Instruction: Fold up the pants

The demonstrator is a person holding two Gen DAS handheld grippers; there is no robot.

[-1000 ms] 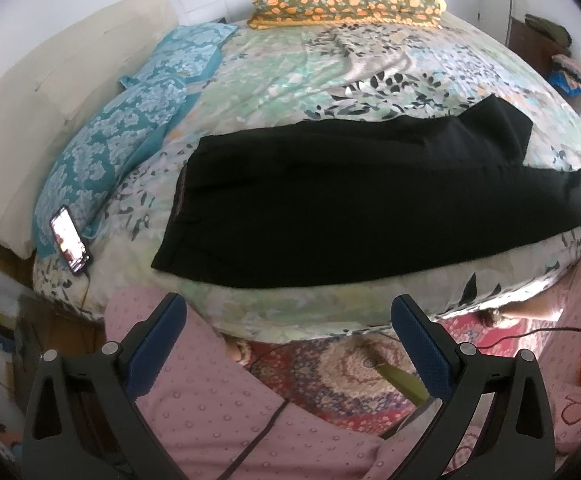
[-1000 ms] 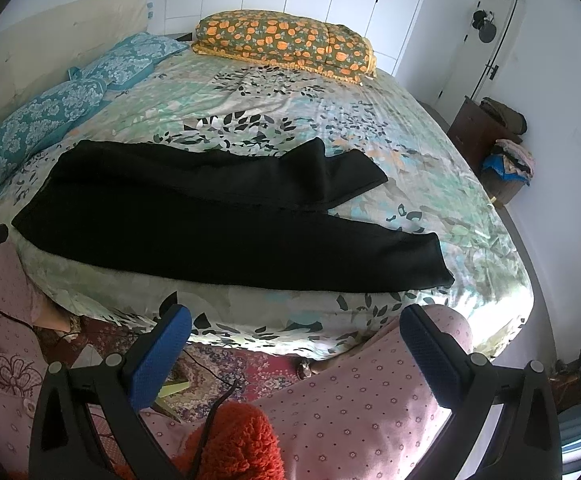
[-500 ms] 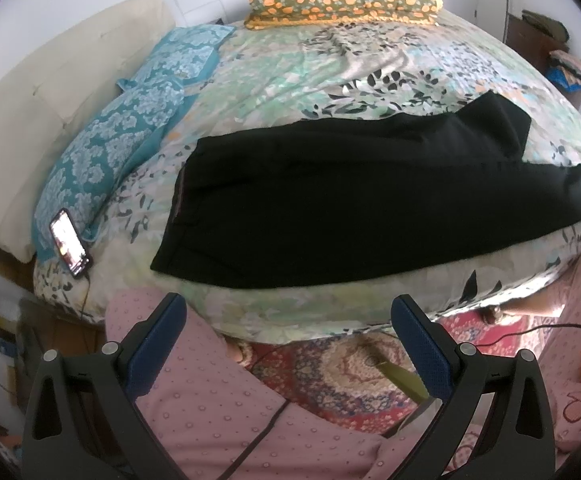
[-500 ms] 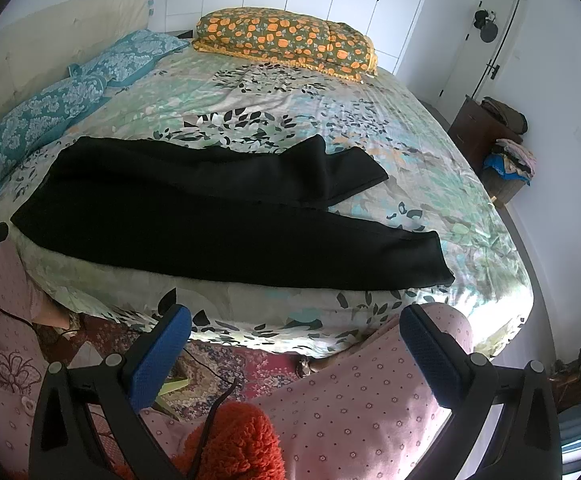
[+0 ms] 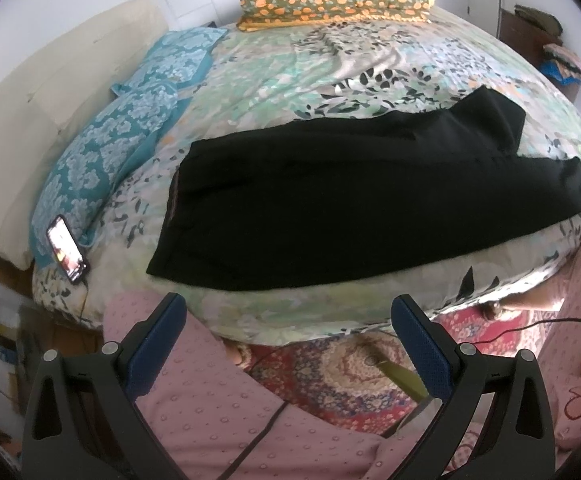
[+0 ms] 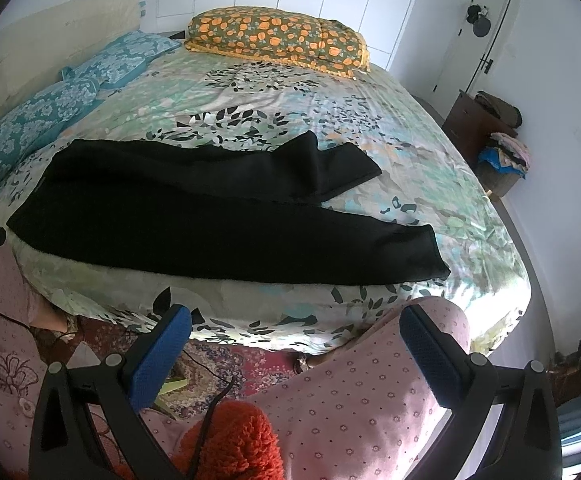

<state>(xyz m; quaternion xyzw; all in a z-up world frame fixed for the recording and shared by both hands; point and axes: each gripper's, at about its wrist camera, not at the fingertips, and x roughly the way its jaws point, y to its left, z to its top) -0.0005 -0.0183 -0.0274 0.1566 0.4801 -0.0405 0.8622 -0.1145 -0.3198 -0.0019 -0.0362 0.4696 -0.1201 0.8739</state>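
Left wrist view: unlabeled black pants point(image 5: 370, 208) lie on bed point(image 5: 290, 72).

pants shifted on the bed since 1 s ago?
No. The black pants lie as before: waist end near the phone, far leg's hem short of the orange pillow. Only slight camera drift.

- Black pants point(image 5: 354, 204) lie flat across the bed point(image 5: 290, 80), near its front edge, waistband left, legs running right.
- Left gripper point(image 5: 288, 344) wide apart, holding nothing, hanging short of the bed edge.
- Phone point(image 5: 68, 249) lit, resting against the blue pillow point(image 5: 102, 160).
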